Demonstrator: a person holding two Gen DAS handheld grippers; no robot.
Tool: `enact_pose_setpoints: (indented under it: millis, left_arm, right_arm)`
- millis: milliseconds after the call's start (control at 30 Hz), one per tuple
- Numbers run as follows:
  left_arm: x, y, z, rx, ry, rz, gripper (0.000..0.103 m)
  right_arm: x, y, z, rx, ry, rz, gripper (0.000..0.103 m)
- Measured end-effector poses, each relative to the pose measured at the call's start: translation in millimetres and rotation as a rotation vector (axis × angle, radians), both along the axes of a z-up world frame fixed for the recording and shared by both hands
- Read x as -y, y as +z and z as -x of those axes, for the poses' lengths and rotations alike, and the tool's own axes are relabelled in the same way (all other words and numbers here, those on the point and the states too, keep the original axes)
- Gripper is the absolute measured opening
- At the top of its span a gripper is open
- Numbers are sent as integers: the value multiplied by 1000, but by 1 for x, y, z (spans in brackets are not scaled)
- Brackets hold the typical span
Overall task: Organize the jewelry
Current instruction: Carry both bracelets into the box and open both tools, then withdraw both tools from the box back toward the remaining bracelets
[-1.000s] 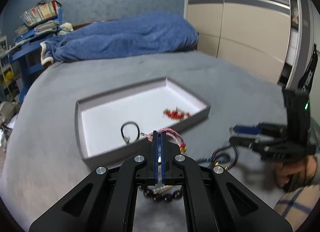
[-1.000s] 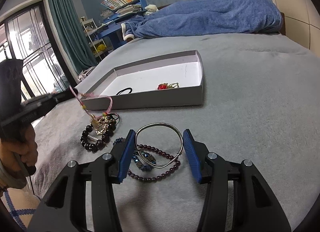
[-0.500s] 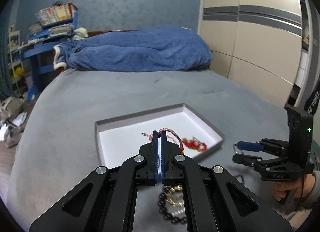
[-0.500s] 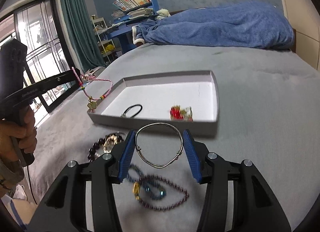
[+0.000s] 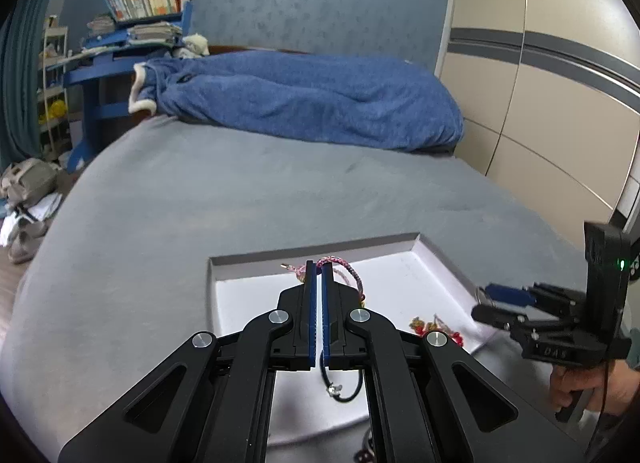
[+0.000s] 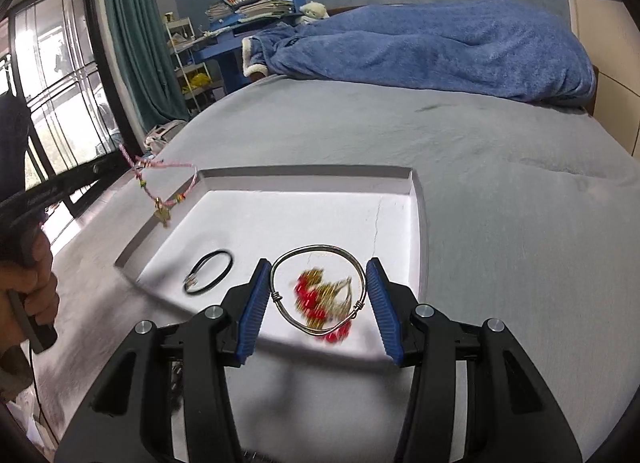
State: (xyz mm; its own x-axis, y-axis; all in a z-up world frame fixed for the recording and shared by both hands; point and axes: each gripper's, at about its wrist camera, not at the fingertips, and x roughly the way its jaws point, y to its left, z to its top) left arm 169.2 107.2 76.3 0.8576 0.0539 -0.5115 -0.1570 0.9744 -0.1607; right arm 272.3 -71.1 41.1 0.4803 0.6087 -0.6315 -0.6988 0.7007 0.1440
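- Left wrist view: the left gripper is clenched on a pink braided bracelet, which loops out past the tips above the white tray on the bed.
- Right wrist view: the right gripper clasps a silver bangle crosswise between its fingers, seemingly over the tray's near edge, red beads blurred beneath.

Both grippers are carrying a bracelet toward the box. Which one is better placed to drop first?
Right. Its gripper holds the silver bangle over the white tray floor, above the red bead piece. The left gripper dangles the pink cord bracelet nearer the tray's left wall.
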Motion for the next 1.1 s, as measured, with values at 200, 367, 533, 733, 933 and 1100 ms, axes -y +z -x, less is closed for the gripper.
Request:
enact_pose_setpoints:
  millis: [200,367,533,733,933,1100]
  left_arm:
    - [5,-26,-21,-72,-10,-18,3]
    - [13,-44,-26,-133,-24,-49,3]
    - [16,-52,-20,-163,-19,-58,19]
    - [17,-51,5,-135,2,-64,72]
    - [17,-44,31,-100,15,-39,80]
    - [23,-43,59,-73,11,-14,84]
  right_arm:
    - [-18,-19,-18,-24,17,60,49]
    - [-18,-35,-23,-58,6,96,49]
    - [-17,-32,-16,-47,29,87,50]
    - [0,-22,3,-18,32,52,59]
    - [22,-16,32,12,34,39,59]
    - [48,-22,53,9,11,30,61]
